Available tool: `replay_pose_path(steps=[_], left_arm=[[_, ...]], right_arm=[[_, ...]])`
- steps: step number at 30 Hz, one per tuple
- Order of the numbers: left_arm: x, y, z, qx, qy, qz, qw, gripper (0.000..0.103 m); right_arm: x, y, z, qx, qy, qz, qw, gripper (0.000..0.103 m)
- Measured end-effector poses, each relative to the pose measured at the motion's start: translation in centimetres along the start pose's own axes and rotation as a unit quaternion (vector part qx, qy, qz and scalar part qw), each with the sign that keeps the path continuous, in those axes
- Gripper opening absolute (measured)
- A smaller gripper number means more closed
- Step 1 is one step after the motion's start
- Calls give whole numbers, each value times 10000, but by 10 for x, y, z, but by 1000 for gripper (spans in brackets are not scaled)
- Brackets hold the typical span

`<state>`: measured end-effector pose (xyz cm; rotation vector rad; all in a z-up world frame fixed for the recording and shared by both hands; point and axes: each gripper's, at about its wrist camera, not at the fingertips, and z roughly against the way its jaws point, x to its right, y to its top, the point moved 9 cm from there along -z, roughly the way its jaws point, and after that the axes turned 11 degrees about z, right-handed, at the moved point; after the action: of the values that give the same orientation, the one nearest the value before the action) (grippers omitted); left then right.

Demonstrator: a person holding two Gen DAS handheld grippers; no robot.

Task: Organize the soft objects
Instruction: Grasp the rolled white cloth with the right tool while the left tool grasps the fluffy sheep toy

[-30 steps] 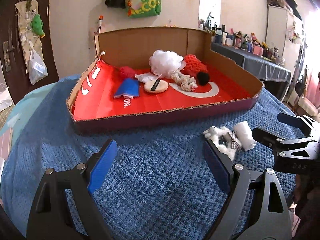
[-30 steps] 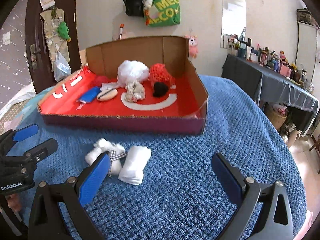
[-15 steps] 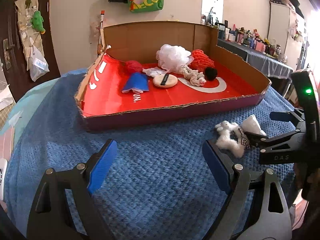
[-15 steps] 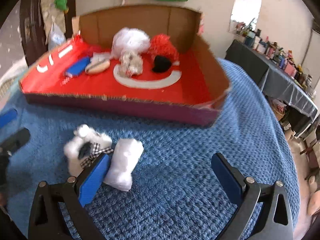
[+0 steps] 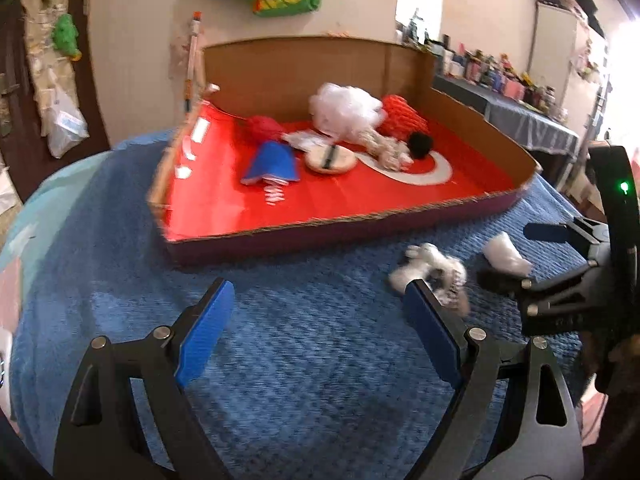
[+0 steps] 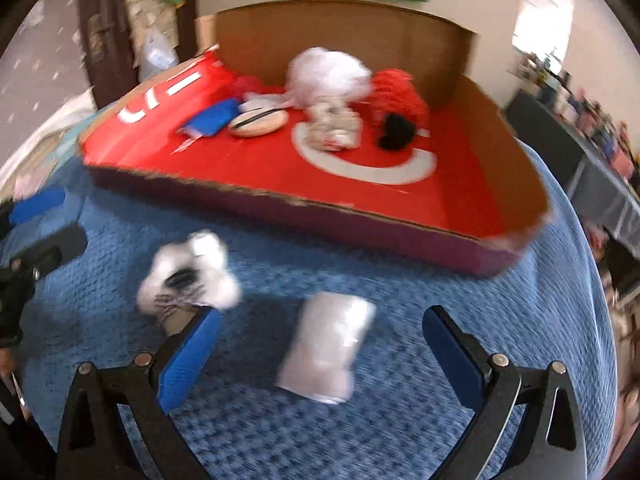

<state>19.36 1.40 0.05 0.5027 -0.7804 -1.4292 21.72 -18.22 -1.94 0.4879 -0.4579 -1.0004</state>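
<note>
From the left wrist view, two soft things lie loose on the blue knitted blanket (image 5: 120,240): a fluffy white plush toy (image 5: 434,270) with a checked bow at right of centre, and a white roll (image 5: 506,254) further right. The left gripper (image 5: 320,322) fills the bottom of the frame, its blue-padded fingers (image 5: 204,336) spread wide over bare blanket, nothing between them; the right-hand pad overlaps the toy's lower edge in the picture, contact unclear. The right gripper (image 5: 532,256) comes in from the right edge beside the roll. In the upper middle sits one shallow cardboard box (image 5: 340,232) with a red floor, holding about seven pieces: a white mesh pouf (image 5: 346,106), a red knitted piece (image 5: 402,120), a black ball (image 5: 420,143), a red pompom (image 5: 262,128), a blue cloth (image 5: 272,162), a round tan puff (image 5: 330,158) and a knotted pale rope toy (image 5: 386,150).

From the right wrist view, blurred, the roll lies at lower centre between the right gripper's open fingers (image 6: 188,356), pads clear of it. The plush toy sits at left, just above the left-hand pad. The box fills the upper frame.
</note>
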Motion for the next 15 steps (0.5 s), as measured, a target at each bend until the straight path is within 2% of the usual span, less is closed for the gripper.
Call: replay_pose_path(steps=[6, 8, 10, 11, 14, 15], left_arm=[[33, -7, -16, -401, -405, -276, 9980, 87], [43, -9, -20, -458, -442, -393, 9972, 87], [53, -13, -28, -569, -449, -525, 9960, 87], [58, -15, -33, -650, -484, -591, 9950, 87], [68, -19, -44, -866, -594, -713, 9919, 87], [72, -21, -48, -930, -630, -775, 9907, 87]], right_arm=[[36, -18, 6, -66, -285, -380, 9989, 103], [41, -19, 10, 49, -153, -420, 9990, 103], [38, -19, 13, 175, 156, -379, 9990, 102], [36, -18, 15, 207, 278, -295, 9990, 100], [29, -17, 14, 208, 445, -76, 9988, 84], [26, -16, 12, 206, 565, -40, 9982, 83]])
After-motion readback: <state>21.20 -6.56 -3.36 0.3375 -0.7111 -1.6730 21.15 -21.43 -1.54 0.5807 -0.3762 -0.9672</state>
